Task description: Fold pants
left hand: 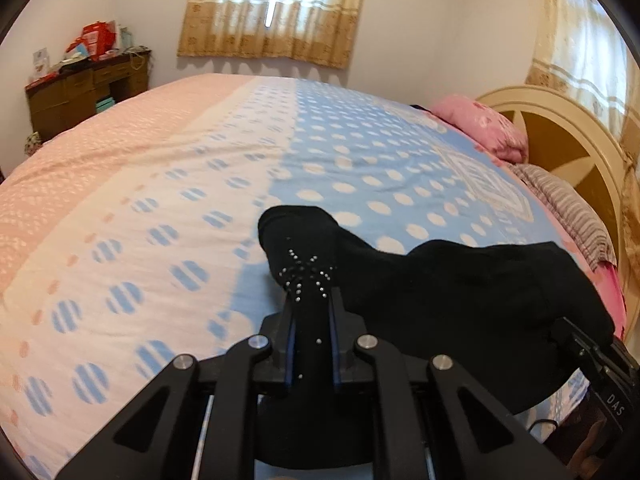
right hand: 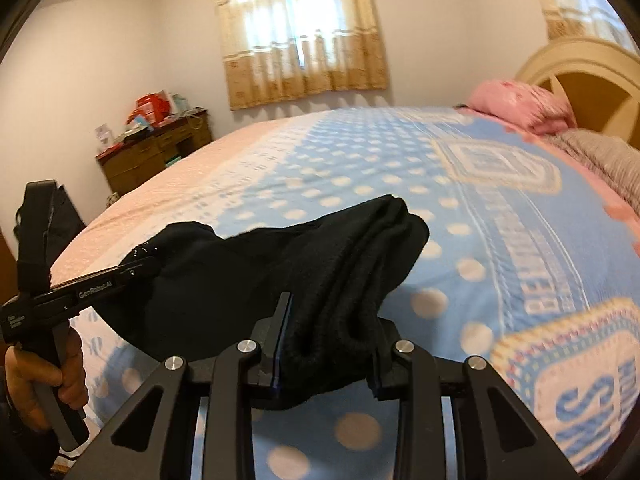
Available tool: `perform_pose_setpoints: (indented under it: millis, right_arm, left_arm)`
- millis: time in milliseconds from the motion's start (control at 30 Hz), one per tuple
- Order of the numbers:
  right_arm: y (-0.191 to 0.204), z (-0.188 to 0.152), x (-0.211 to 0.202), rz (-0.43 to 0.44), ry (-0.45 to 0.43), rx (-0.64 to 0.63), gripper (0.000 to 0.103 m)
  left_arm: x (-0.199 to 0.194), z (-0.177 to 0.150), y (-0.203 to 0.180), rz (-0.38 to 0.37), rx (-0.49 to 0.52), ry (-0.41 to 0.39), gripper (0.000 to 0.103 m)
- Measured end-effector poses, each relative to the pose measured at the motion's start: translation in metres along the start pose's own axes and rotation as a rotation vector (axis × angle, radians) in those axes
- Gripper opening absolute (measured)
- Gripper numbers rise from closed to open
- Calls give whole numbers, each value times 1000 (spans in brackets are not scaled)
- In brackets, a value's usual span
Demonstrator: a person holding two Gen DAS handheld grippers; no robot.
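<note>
Black pants (left hand: 440,280) with a small stud pattern hang bunched between both grippers above the bed. My left gripper (left hand: 312,300) is shut on the studded end of the pants. It also shows from the side in the right wrist view (right hand: 140,268), gripping the pants' left end. My right gripper (right hand: 332,320) is shut on a thick fold of the pants (right hand: 320,264). The right gripper's body shows at the right edge of the left wrist view (left hand: 592,360), its fingers hidden by cloth.
The bed (left hand: 200,184) has a pink, white and blue dotted cover. A pink pillow (left hand: 484,128) and a striped blanket (left hand: 568,208) lie by the cream headboard (left hand: 560,128). A wooden desk (left hand: 80,88) with clutter stands at the far wall.
</note>
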State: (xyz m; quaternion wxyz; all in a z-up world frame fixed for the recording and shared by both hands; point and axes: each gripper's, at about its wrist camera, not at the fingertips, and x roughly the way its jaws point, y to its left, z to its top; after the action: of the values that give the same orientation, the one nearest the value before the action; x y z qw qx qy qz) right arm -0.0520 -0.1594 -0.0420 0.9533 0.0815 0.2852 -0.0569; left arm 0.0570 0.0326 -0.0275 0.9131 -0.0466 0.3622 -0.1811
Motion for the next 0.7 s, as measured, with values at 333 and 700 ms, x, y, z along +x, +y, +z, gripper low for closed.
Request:
perform_pose_setpoints:
  millis: [333, 700]
  right_arm:
    - [64, 41, 12, 131, -68, -140, 32]
    - [175, 105, 80, 364, -167, -347, 32]
  left_arm:
    - [-29, 27, 51, 98, -76, -109, 12]
    - [-65, 72, 132, 368, -154, -285, 12]
